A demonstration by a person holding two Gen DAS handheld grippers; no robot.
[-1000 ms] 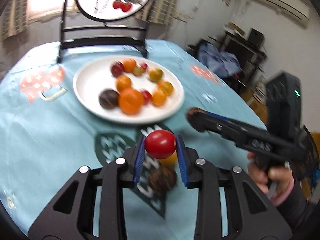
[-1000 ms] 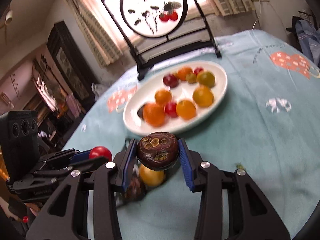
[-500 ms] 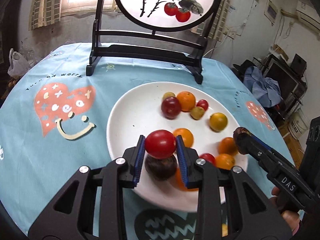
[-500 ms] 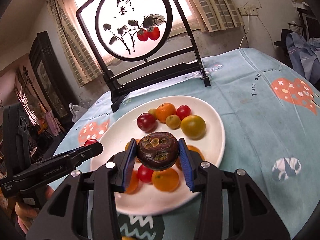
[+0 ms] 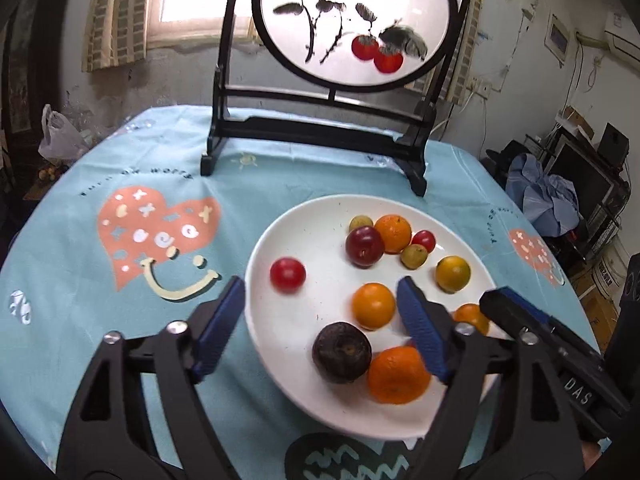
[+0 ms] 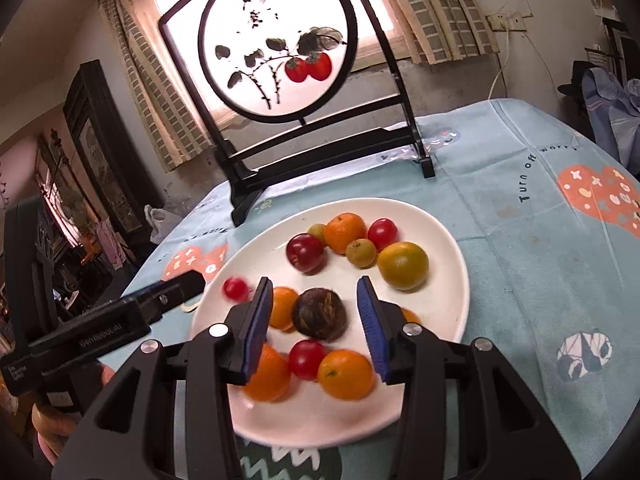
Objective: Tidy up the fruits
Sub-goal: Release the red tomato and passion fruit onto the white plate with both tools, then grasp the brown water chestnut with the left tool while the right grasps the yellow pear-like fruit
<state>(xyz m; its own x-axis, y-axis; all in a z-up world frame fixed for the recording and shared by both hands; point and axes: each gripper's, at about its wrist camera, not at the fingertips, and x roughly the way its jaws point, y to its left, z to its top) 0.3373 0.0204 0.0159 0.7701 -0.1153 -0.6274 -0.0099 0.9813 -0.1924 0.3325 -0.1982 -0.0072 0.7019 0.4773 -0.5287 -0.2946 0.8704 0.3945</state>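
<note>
White plate (image 5: pixel 280 336) on the worktop holds the fruit. Left gripper (image 5: pixel 320 316) jaws are opening, wide and empty; the red tomato (image 5: pixel 287 274) lies on the plate. Right gripper (image 6: pixel 316 320) jaws stand apart, clear of the dark fruit (image 6: pixel 319 313) on the plate.

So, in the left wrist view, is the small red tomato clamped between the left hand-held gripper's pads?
No. The small red tomato lies free on the white plate, beyond the opening left hand-held gripper.

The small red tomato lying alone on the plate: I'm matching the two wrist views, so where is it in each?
Left wrist: small red tomato on the white plate, left part, alone.
Right wrist: it lies by the plate's left rim, blurred.
Shared landmark: the dark round fruit.
</note>
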